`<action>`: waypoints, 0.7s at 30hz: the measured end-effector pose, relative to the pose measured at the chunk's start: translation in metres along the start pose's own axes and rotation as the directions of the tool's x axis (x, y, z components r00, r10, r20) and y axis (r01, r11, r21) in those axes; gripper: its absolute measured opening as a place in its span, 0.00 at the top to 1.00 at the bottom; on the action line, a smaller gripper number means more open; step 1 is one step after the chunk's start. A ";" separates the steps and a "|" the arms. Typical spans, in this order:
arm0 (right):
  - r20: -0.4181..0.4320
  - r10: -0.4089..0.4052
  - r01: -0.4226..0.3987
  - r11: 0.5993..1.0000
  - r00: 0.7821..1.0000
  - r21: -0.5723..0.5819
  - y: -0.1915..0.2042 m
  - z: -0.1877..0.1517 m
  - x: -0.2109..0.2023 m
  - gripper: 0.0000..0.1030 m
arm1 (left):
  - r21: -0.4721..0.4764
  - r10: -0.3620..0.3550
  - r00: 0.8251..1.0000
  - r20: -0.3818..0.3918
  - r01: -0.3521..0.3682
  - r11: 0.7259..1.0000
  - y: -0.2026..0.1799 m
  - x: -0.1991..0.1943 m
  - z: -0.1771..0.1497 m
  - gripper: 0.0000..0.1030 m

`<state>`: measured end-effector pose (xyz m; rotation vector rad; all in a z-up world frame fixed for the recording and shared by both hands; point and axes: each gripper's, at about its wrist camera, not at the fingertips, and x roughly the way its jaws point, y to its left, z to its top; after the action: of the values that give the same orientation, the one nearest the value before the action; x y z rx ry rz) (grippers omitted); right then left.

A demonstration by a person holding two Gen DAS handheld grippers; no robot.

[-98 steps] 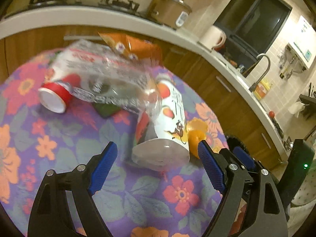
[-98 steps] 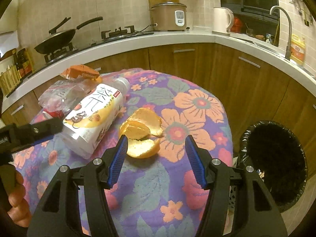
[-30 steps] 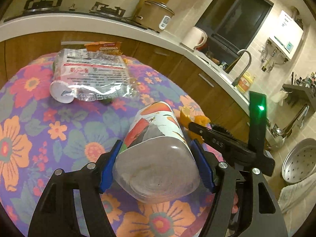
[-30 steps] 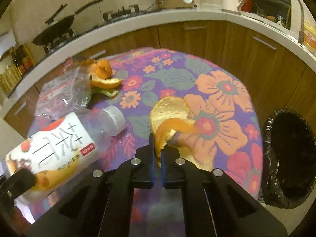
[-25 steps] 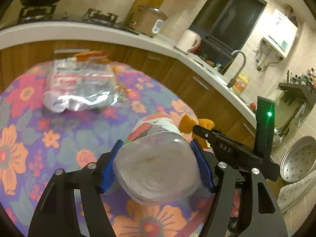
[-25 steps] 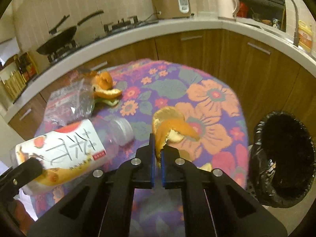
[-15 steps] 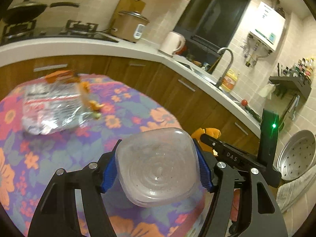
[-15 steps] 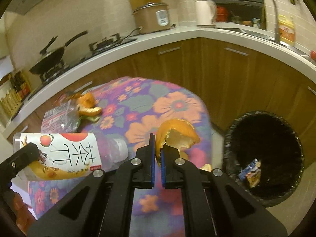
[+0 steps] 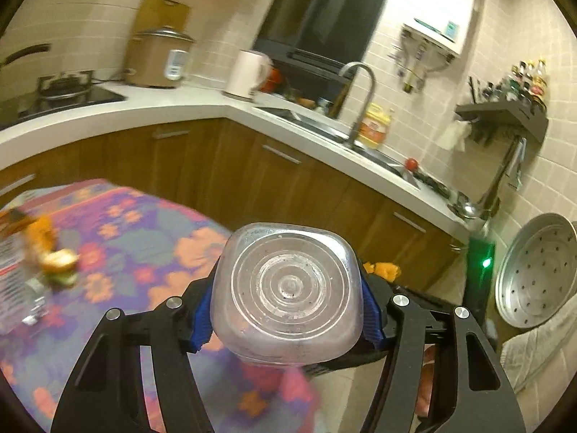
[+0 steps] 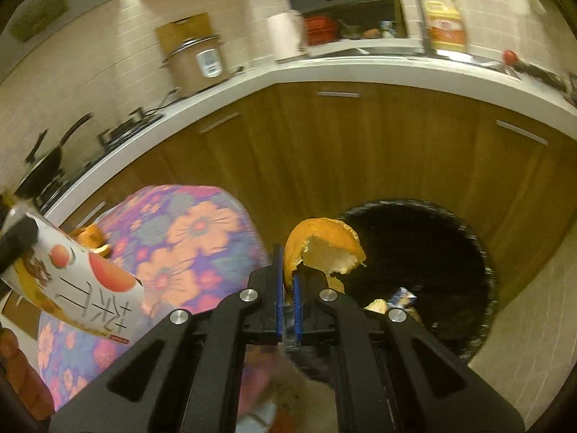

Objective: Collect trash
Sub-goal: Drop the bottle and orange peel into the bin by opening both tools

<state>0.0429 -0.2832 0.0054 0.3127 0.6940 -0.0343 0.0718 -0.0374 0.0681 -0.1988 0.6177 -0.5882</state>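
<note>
I see the black-lined trash bin (image 10: 425, 274) on the floor beside my flowered worktop (image 10: 187, 238). My left claw (image 9: 286, 310) clamps a clear, fruit-labelled bottle (image 9: 288, 288); my right claw (image 10: 287, 299) pinches curled orange peel (image 10: 321, 245) above the bin.

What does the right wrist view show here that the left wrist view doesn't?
Only the right wrist view shows the black-lined trash bin with litter already inside, and the bottle's printed label. It also shows the right claw shut on an orange peel, held close to the bin.

Only the left wrist view shows the left claw shut on the bottle, seen base-on, plus a clear wrapper lying on the table.

Both show the bottle, the floral tablecloth, more peel on it, and the rice cooker.
</note>
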 end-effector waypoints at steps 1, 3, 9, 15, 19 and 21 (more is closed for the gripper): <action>-0.004 -0.013 0.013 1.000 1.000 0.016 -0.011 0.000 0.003 0.97 | 0.006 -0.009 1.000 -0.006 0.010 1.000 -0.005 0.007 0.002 0.41; -0.015 -0.032 0.033 0.999 0.999 0.043 -0.028 -0.002 0.008 0.97 | 0.025 -0.033 0.999 -0.022 0.033 0.999 -0.019 0.028 0.007 0.41; -0.092 -0.089 0.098 0.990 0.992 0.098 -0.080 -0.016 0.043 0.97 | 0.047 -0.073 0.994 -0.087 0.077 0.996 -0.054 0.096 0.006 0.41; -0.193 -0.085 0.110 0.987 0.978 0.121 -0.107 -0.032 0.082 0.97 | 0.047 -0.049 0.978 -0.200 0.059 0.997 -0.068 0.172 -0.013 0.41; -0.262 -0.047 0.086 0.987 0.964 0.139 -0.115 -0.038 0.102 0.96 | 0.035 -0.043 0.964 -0.263 0.054 0.998 -0.068 0.201 -0.024 0.40; -0.282 -0.036 0.080 0.986 0.959 0.147 -0.119 -0.040 0.107 0.95 | 0.026 -0.041 0.958 -0.285 0.050 0.998 -0.067 0.212 -0.028 0.40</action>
<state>0.0842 -0.3771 -0.1236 0.4537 0.9829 -0.1030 0.1643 -0.2135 -0.0343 -0.0971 0.8831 -0.6777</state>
